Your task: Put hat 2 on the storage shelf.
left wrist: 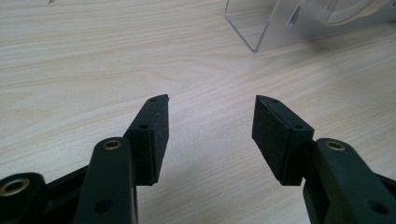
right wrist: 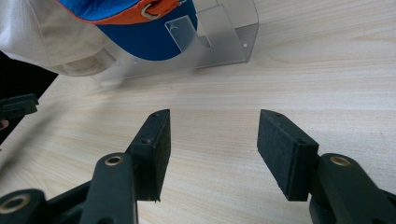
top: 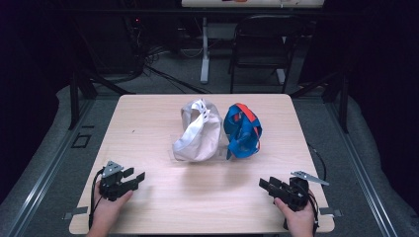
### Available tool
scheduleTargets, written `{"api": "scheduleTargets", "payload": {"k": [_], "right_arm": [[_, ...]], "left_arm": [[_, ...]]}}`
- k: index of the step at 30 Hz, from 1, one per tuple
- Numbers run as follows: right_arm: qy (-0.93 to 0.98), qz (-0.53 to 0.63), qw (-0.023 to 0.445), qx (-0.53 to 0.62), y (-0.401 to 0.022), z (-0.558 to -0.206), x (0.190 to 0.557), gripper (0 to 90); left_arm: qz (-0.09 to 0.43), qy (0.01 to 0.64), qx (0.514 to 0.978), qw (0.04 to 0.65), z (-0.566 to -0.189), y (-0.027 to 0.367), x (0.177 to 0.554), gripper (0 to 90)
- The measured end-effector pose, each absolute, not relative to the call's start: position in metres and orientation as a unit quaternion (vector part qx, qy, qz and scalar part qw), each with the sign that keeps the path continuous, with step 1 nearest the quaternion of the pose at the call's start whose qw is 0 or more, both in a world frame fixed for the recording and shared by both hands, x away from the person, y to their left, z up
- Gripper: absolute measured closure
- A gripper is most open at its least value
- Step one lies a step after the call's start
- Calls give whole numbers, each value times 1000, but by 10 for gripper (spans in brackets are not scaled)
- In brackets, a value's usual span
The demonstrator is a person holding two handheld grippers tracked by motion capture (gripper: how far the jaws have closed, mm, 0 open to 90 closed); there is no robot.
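White cap [top: 196, 133] and blue cap [top: 242, 130] stand side by side on clear stand [right wrist: 219, 37], brims down toward person. Left gripper [top: 134, 178] and right gripper [top: 264, 184] rest low at near edge, angled inward, jaws spread, nothing between.

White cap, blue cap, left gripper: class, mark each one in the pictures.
white cap [top: 197, 134], high view, on its pale crown.
blue cap [top: 243, 132], high view, on its blue crown.
left gripper [top: 138, 176], high view, midway between its open fingertips.
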State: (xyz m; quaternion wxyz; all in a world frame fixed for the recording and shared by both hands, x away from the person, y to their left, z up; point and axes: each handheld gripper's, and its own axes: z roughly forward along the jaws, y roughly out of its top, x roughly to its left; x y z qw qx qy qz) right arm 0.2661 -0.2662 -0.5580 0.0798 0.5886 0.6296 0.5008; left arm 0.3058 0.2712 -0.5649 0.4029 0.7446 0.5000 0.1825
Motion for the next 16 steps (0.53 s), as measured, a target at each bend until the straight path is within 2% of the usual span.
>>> {"api": "scheduleTargets", "payload": {"k": [16], "right_arm": [[618, 503, 73, 599, -273, -563, 269, 444]], "left_arm": [[178, 490, 751, 406, -563, 263, 304, 464]]}}
